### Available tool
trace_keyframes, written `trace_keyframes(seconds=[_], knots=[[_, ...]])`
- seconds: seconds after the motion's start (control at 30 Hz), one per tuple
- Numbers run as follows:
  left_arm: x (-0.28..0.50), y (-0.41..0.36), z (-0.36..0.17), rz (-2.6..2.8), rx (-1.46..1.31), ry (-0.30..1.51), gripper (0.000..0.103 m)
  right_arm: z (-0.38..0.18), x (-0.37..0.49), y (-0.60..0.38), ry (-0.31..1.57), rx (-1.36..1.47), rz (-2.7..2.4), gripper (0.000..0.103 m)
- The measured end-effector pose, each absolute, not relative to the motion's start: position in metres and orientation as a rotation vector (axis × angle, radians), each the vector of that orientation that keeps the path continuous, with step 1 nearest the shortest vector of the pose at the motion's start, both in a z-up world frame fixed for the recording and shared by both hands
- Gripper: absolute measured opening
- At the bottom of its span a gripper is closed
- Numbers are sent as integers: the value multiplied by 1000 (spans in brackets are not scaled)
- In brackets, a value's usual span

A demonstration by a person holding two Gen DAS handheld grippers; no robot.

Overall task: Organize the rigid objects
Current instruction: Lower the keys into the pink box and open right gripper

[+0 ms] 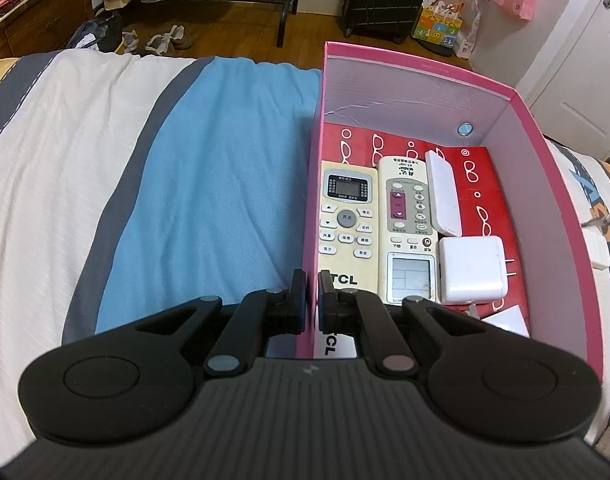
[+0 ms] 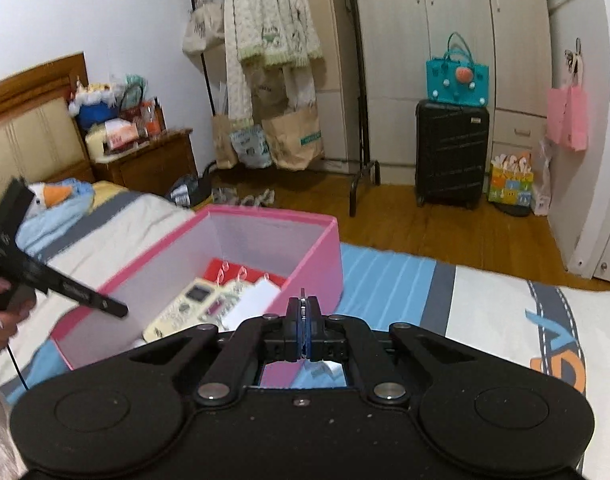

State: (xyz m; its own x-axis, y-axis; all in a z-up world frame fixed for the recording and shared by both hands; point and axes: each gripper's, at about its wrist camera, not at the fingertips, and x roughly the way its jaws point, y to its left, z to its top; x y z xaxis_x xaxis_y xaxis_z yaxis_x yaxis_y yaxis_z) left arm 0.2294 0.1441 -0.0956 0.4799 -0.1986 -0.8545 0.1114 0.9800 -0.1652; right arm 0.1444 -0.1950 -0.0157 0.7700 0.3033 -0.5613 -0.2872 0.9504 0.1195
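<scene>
A pink box (image 1: 561,184) stands open on the bed. On a red glasses-print case (image 1: 485,176) inside it lie a cream TCL remote (image 1: 345,224), a white remote (image 1: 409,232), a flat white case (image 1: 443,196) and a white charger plug (image 1: 471,270). My left gripper (image 1: 312,280) is shut on the box's left wall, one finger outside and one inside. In the right wrist view the pink box (image 2: 321,256) sits ahead and to the left, with a hand (image 2: 1,312) holding the left gripper (image 2: 117,309) at its wall. My right gripper (image 2: 304,308) hovers above the bed beside the box, shut on nothing.
The bed cover (image 1: 209,184) is striped white, grey and blue. A small white piece (image 1: 599,258) lies on the bed right of the box. Beyond the bed are wooden floor, a black suitcase (image 2: 451,152), a clothes rack (image 2: 273,40), a nightstand (image 2: 153,164) and wardrobes.
</scene>
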Motion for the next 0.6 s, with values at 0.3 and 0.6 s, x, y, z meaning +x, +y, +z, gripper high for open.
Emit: trace_keyframes(seconds=[0.3,0.6], knots=[[231,145,-96,-185,-98,1057,5,26,146,-167,564,55,473,4],[232,149,-96,-190,-109,1057,5,-10,175,-99,723,54,621,4]])
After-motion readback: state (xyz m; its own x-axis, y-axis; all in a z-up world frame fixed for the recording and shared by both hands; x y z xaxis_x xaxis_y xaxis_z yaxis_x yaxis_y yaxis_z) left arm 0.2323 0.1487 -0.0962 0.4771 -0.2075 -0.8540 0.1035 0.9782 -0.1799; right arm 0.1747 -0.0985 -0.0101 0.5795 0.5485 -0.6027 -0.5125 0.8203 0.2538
